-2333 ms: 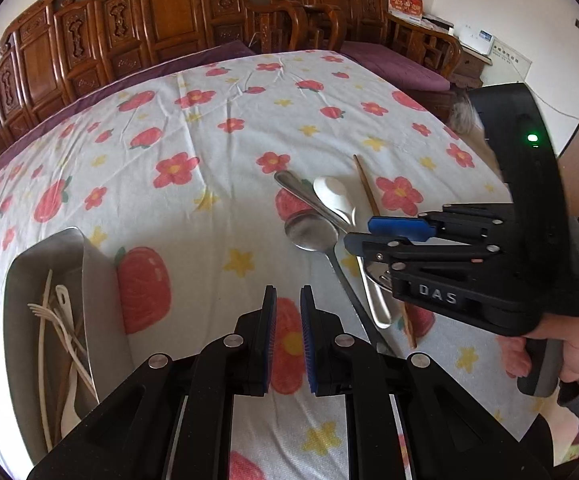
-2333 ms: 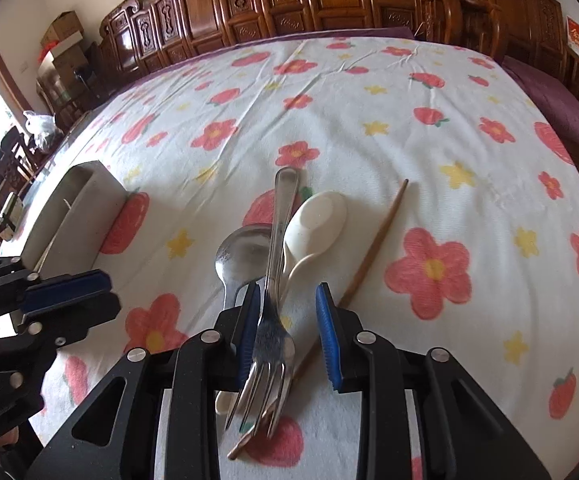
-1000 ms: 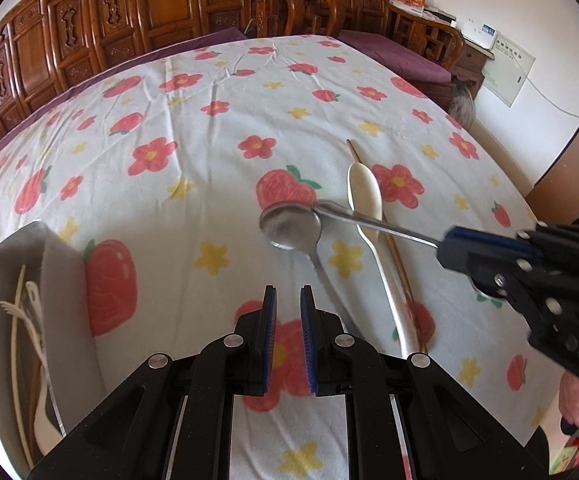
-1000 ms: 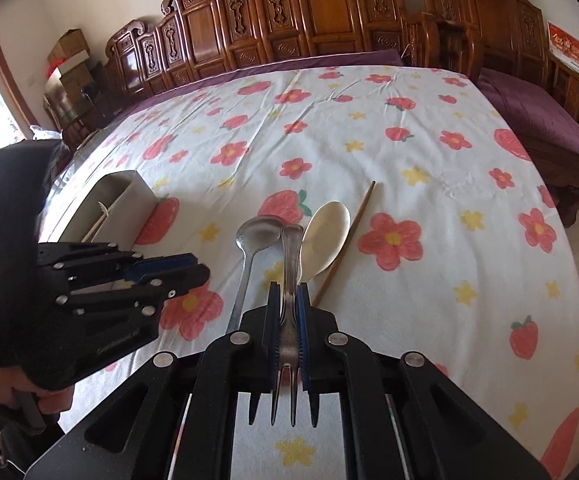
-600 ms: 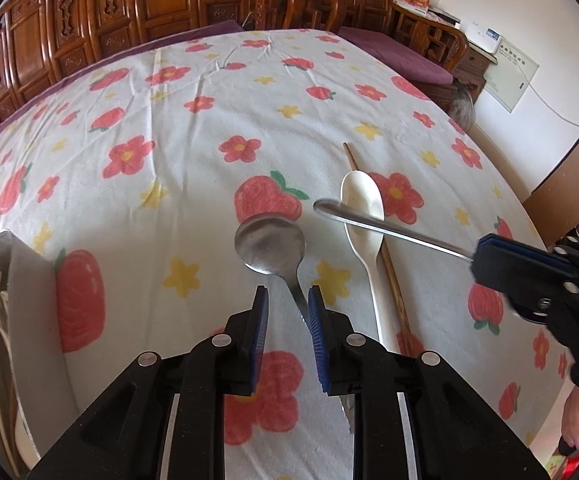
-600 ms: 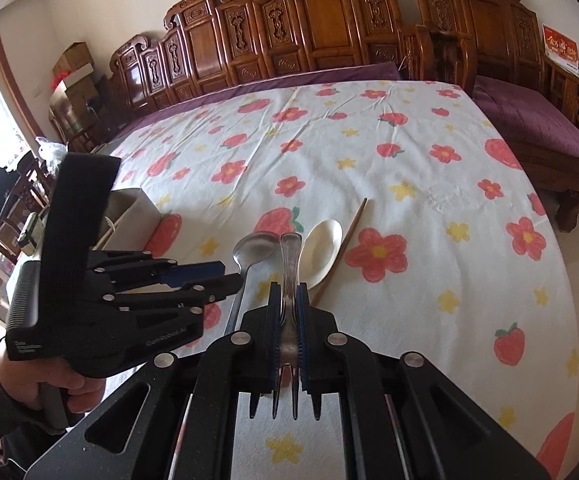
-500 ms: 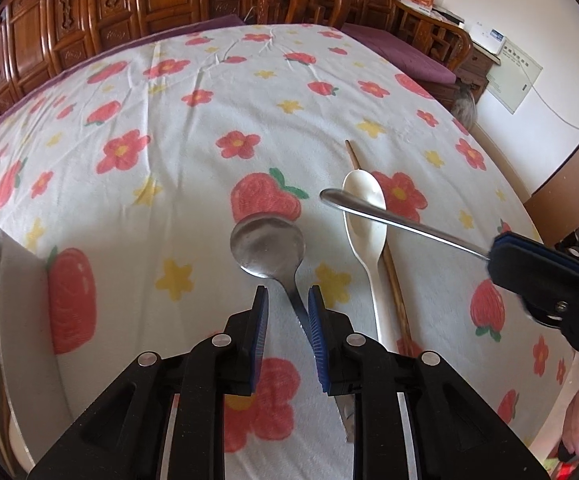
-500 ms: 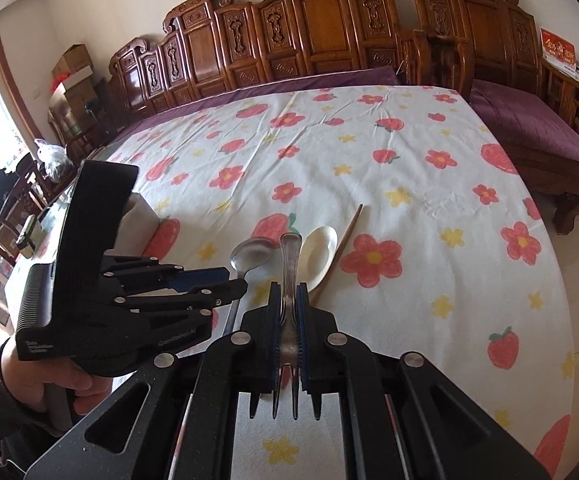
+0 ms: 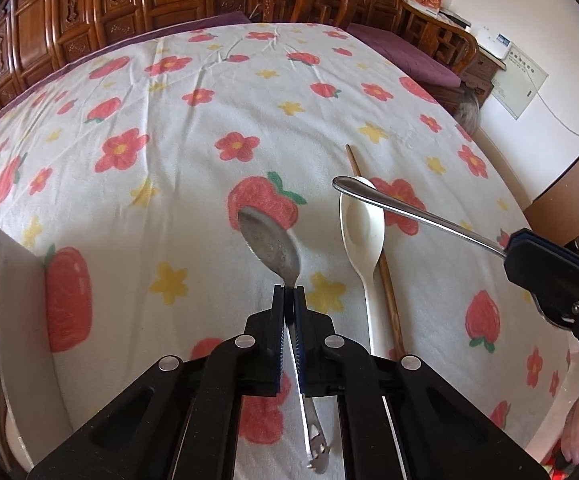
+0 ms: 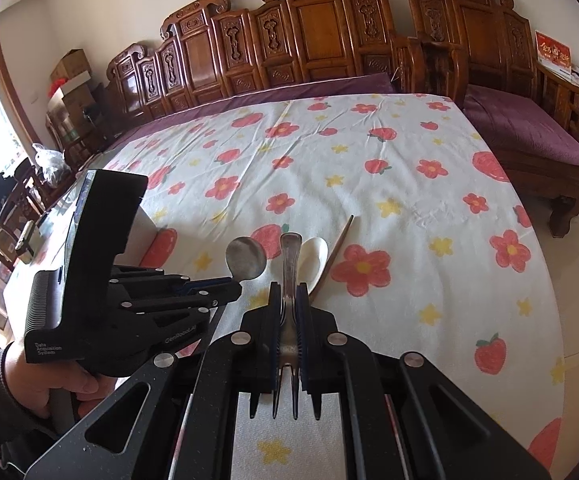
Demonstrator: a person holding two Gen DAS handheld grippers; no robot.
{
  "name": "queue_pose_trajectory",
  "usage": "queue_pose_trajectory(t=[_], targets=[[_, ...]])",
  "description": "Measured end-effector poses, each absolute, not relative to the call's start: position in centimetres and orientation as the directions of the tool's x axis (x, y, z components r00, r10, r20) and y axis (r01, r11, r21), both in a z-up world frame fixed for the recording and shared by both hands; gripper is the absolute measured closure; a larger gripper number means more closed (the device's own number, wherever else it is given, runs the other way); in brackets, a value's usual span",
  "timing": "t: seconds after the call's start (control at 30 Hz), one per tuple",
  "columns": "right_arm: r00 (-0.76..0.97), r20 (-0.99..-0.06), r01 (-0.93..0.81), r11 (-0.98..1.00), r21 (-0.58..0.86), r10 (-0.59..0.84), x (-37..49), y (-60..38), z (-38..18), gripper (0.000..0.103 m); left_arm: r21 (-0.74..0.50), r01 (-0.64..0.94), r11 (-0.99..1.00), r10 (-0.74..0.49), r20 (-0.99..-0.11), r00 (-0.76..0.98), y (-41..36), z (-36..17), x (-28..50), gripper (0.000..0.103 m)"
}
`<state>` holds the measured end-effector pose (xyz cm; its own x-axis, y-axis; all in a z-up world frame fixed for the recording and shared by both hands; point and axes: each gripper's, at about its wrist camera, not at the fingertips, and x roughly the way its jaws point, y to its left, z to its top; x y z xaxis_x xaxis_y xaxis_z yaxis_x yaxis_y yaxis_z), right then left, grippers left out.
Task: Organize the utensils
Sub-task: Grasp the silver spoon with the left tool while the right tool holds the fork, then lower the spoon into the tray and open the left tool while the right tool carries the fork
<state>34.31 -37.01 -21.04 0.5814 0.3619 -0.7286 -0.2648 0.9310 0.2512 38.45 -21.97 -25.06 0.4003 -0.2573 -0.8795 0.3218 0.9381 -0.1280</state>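
Observation:
My left gripper (image 9: 288,293) is shut on the neck of a metal spoon (image 9: 271,245), whose bowl points away, tilted up off the cloth. My right gripper (image 10: 288,292) is shut on a metal fork (image 10: 290,258), handle forward and tines back toward the camera, held above the table. The fork's handle (image 9: 409,212) crosses the left wrist view from the right gripper (image 9: 529,256). A white plastic spoon (image 9: 363,236) and a wooden chopstick (image 9: 373,240) lie on the flowered tablecloth (image 9: 209,80). The left gripper (image 10: 209,288) and metal spoon (image 10: 245,258) also show in the right wrist view.
A grey utensil box (image 9: 13,312) holding pale plastic cutlery sits at the left table edge. Carved wooden chairs (image 10: 309,32) line the far side, with a purple-cushioned bench (image 10: 521,128) on the right. The table's right edge drops to the floor (image 10: 577,248).
My left gripper has come down and shut on the metal spoon's neck, tilting its bowl up. My right gripper has lifted the fork higher and drawn back.

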Motion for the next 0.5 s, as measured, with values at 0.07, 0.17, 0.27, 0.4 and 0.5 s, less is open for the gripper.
queue_pose_trajectory(t=[0.07, 0.17, 0.27, 0.4, 0.5], targets=[[0.584, -0.726, -0.268, 0.931, 0.249, 0.362, 34.2, -36.7, -20.7, 0.094, -0.129, 0.323, 0.938, -0.260, -0.876, 0.406, -21.6, -24.5, 38.2, 0.102], [0.586, -0.724, -0.275, 0.930, 0.244, 0.364, 34.0, -36.2, -20.3, 0.094, -0.127, 0.323, 0.938, -0.262, -0.869, 0.420, -20.8, -23.6, 37.8, 0.102], [0.588, -0.722, -0.283, 0.929, 0.238, 0.365, 33.7, -35.3, -19.8, 0.094, -0.124, 0.317, 0.940, -0.261, -0.861, 0.437, -20.0, -22.7, 37.6, 0.102], [0.590, -0.719, -0.295, 0.927, 0.231, 0.367, 33.3, -34.2, -19.0, 0.094, -0.127, 0.313, 0.941, -0.268, -0.845, 0.463, -18.7, -20.9, 37.0, 0.102], [0.593, -0.713, -0.307, 0.924, 0.228, 0.373, 33.2, -33.0, -18.3, 0.094, -0.122, 0.311, 0.943, -0.267, -0.834, 0.482, -17.6, -19.6, 36.6, 0.102]])
